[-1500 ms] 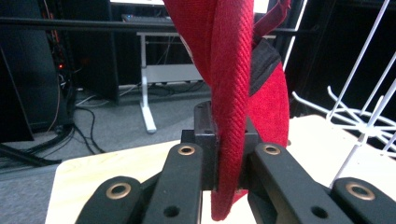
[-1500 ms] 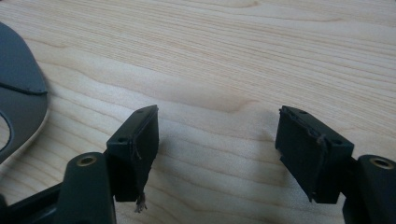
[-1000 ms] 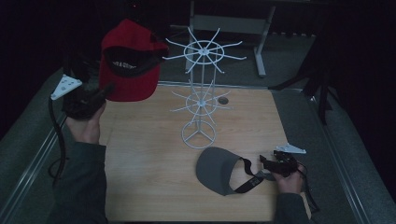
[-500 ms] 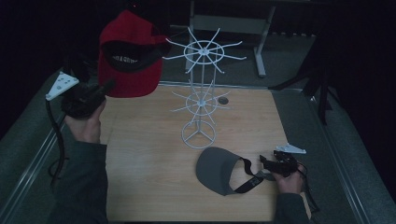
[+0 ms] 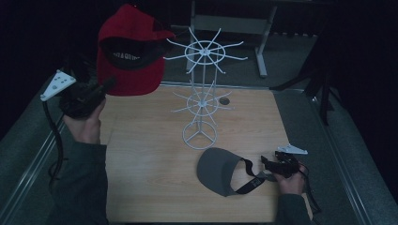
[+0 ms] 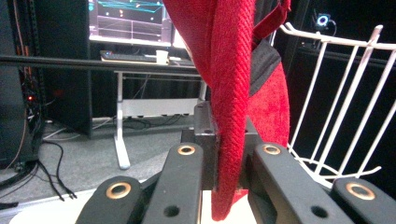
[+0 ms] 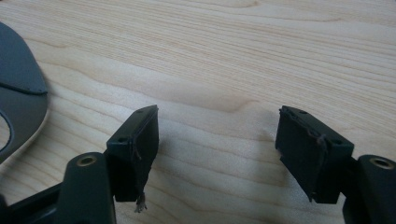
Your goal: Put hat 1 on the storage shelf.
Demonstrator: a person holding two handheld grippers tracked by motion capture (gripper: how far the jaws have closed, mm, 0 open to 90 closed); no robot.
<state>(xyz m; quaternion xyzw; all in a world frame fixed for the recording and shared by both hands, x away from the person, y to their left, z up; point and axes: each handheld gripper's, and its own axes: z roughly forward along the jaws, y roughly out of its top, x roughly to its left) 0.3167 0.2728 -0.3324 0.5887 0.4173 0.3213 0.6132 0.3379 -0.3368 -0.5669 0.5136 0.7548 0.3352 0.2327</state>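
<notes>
My left gripper (image 5: 107, 86) is raised at the far left, shut on the brim of a red cap (image 5: 129, 51) that hangs high beside the white wire rack (image 5: 202, 96). The left gripper view shows the red cap (image 6: 231, 93) pinched edge-on between the jaws, with the rack's white arms (image 6: 341, 102) just to the right. A grey visor (image 5: 220, 171) with a black strap lies flat on the table near the front. My right gripper (image 5: 268, 164) rests low by the strap, open. In the right gripper view the gripper (image 7: 217, 147) has bare wood between its jaws, with the grey visor (image 7: 18, 98) at the left.
The wooden table (image 5: 141, 154) has a small round hole (image 5: 225, 101) behind the rack. Grey padded ledges (image 5: 328, 140) flank the table. A metal desk frame (image 5: 260, 28) stands beyond the far edge.
My left gripper has lifted the red cap higher and a little toward the rack's top ring. The right gripper and visor have stayed put.
</notes>
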